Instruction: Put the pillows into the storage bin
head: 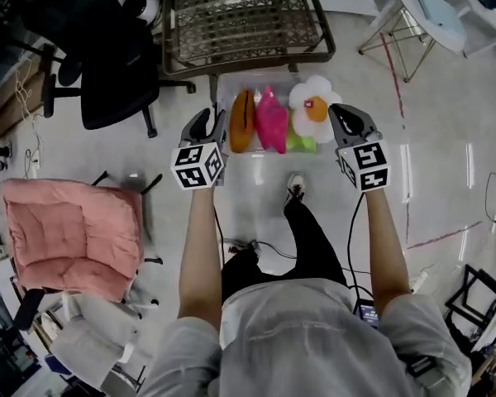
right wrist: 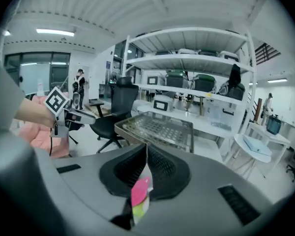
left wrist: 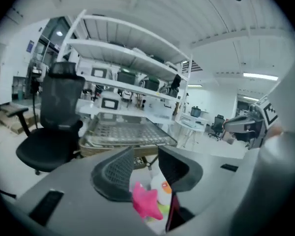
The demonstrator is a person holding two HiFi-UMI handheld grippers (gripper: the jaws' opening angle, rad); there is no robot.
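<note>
Clear bin (head: 248,85) between left tongs (head: 211,126) and right tongs (head: 347,122) is barely showing its edges; arms (head: 200,246) are stretching forward, left gaping empty, right clamped shut.

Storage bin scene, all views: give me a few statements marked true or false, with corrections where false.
1. The pink pillow lies in the storage bin. True.
2. The right gripper holds a pillow. False: its jaws are shut with nothing between them.
3. The left gripper has its jaws apart and empty. True.
4. The pink seat cushion is at the head view's right. False: it is at the left.
</note>
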